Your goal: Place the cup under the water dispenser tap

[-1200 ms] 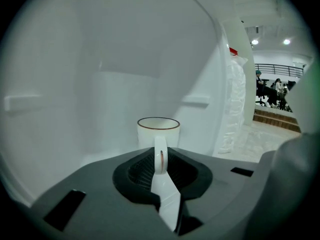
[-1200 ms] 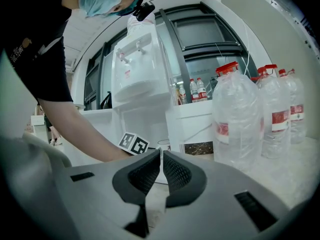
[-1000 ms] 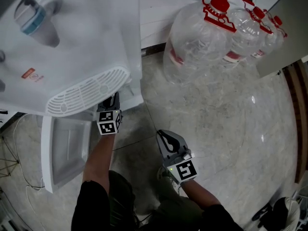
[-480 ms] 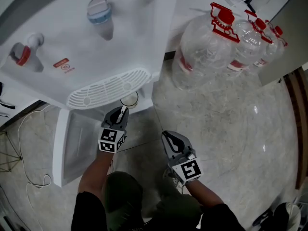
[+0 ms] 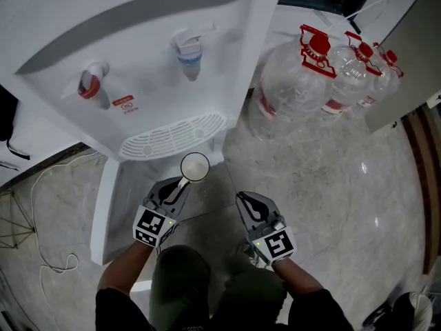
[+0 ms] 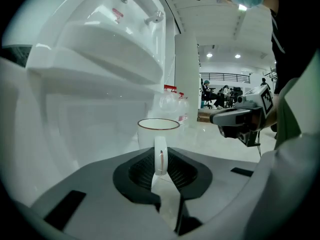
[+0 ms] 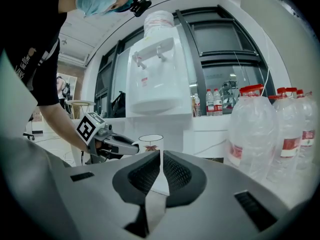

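Note:
A white cup (image 5: 195,166) with a thin dark rim hangs upright just in front of the white water dispenser (image 5: 138,40), below its grille drip tray (image 5: 172,136). My left gripper (image 5: 182,183) is shut on the cup's handle (image 6: 160,155). The blue tap (image 5: 187,49) and the red tap (image 5: 89,87) stick out higher up on the dispenser's face. My right gripper (image 5: 242,198) is held to the right of the cup, shut and empty. From the right gripper view the cup (image 7: 151,143) shows beyond the tips of my right gripper (image 7: 160,159), held by the left gripper (image 7: 114,145).
Several large clear water bottles (image 5: 310,74) with red caps stand on the stone floor right of the dispenser. The dispenser's lower cabinet door (image 5: 105,209) hangs open at the left. A white cable (image 5: 41,185) trails over the floor at far left.
My left gripper has come up and out from under the dispenser's front with the cup, which now shows in full. The right gripper rose a little. The head view tilted up, revealing both taps.

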Action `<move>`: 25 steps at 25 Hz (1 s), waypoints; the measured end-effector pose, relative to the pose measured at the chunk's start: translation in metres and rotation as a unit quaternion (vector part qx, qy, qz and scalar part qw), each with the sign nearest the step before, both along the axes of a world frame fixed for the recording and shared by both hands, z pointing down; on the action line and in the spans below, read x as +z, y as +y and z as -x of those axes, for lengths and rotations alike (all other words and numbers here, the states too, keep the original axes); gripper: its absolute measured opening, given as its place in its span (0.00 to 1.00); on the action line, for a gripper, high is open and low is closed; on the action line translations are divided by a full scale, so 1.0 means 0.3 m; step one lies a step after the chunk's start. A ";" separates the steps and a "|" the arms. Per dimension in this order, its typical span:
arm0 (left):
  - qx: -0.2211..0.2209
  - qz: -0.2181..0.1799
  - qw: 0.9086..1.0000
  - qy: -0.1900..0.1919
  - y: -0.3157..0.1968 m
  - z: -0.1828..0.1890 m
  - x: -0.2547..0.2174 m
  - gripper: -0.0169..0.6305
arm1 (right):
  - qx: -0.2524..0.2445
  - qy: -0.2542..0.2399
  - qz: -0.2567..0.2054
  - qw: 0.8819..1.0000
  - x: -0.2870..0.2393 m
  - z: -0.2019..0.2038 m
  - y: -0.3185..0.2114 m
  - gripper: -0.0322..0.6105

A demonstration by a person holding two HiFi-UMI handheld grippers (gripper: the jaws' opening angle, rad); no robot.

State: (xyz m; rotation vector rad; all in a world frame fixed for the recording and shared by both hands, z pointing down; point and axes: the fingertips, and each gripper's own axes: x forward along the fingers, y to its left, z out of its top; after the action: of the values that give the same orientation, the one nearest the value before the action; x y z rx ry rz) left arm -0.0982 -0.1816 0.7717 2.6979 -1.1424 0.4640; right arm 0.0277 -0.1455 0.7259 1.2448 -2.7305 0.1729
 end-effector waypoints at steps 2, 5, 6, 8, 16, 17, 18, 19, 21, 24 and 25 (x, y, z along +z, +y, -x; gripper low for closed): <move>0.011 -0.004 1.000 0.002 0.025 -0.003 -0.060 0.13 | 0.001 0.002 -0.005 1.000 -0.036 -0.002 -0.003 0.12; 0.025 -0.009 1.000 0.005 0.061 -0.016 -0.154 0.13 | 0.002 0.005 -0.015 1.000 -0.092 -0.009 -0.003 0.12; 0.030 -0.011 0.999 0.005 0.072 -0.021 -0.185 0.13 | 0.001 0.006 -0.018 1.000 -0.111 -0.010 -0.002 0.12; 0.041 -0.015 0.999 0.007 0.091 -0.031 -0.244 0.13 | -0.002 0.009 -0.023 1.000 -0.145 -0.009 0.003 0.12; 0.073 -0.015 0.997 0.014 0.201 -0.073 -0.429 0.13 | -0.008 0.013 -0.046 0.999 -0.276 -0.030 0.048 0.12; 0.074 -0.017 0.997 0.014 0.205 -0.075 -0.453 0.13 | -0.007 0.015 -0.048 0.999 -0.292 -0.037 0.049 0.12; 0.074 -0.020 0.997 0.015 0.205 -0.076 -0.478 0.13 | -0.005 0.018 -0.051 0.999 -0.308 -0.043 0.050 0.12; 0.074 -0.024 0.997 0.014 0.202 -0.076 -0.503 0.13 | -0.003 0.020 -0.054 0.998 -0.325 -0.050 0.049 0.12; 0.071 -0.032 0.997 0.011 0.189 -0.072 -0.555 0.13 | 0.002 0.020 -0.061 0.998 -0.361 -0.063 0.044 0.12; 0.064 -0.044 0.997 0.006 0.154 -0.062 -0.631 0.13 | 0.008 0.019 -0.073 0.997 -0.409 -0.072 0.036 0.12; 0.061 -0.053 0.997 0.007 0.138 -0.057 -0.654 0.13 | 0.009 0.019 -0.075 0.997 -0.421 -0.072 0.033 0.12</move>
State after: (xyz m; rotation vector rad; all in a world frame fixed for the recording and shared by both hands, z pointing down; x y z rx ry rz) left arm -0.0812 -0.1402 0.5754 2.8692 -1.0300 0.4124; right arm 0.0493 -0.1357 0.5995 1.2952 -2.7450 -0.0548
